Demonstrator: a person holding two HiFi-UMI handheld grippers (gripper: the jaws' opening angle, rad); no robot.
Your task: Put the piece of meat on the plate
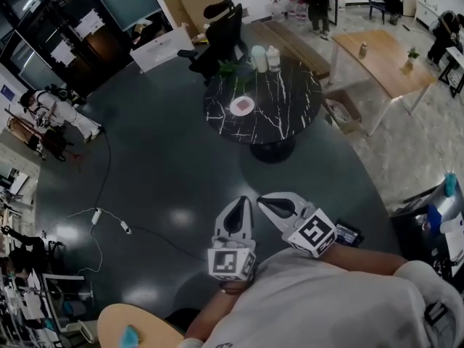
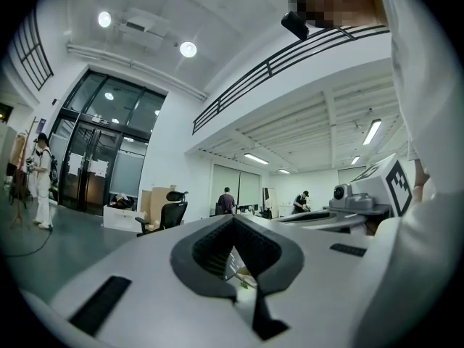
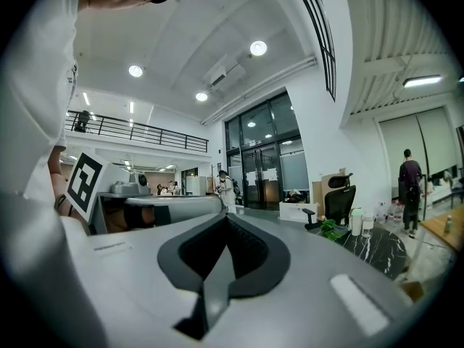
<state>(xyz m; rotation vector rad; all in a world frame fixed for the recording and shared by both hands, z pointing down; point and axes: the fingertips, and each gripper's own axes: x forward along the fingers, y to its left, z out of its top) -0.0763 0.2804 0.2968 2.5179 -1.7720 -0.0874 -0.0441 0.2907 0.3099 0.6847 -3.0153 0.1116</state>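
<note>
Far ahead stands a round black marble table [image 1: 290, 96]. On it lies a small white plate [image 1: 243, 106] with something pink on it, too small to make out. Both grippers are held close to my body, pointing level toward that table and well short of it. My left gripper [image 1: 243, 201] has its jaws together with nothing between them; in the left gripper view [image 2: 233, 220] the tips meet. My right gripper [image 1: 262, 200] is beside it, shut and empty [image 3: 226, 217]. The marble table [image 3: 380, 249] shows at the right of the right gripper view.
Two white containers [image 1: 265, 56] and a green plant [image 1: 230, 68] sit at the table's far edge, with a black office chair [image 1: 221, 31] behind. A wooden table [image 1: 384, 60] stands to the right, a cardboard box [image 1: 341, 111] beside the marble table. A cable [image 1: 109, 220] lies on the dark floor.
</note>
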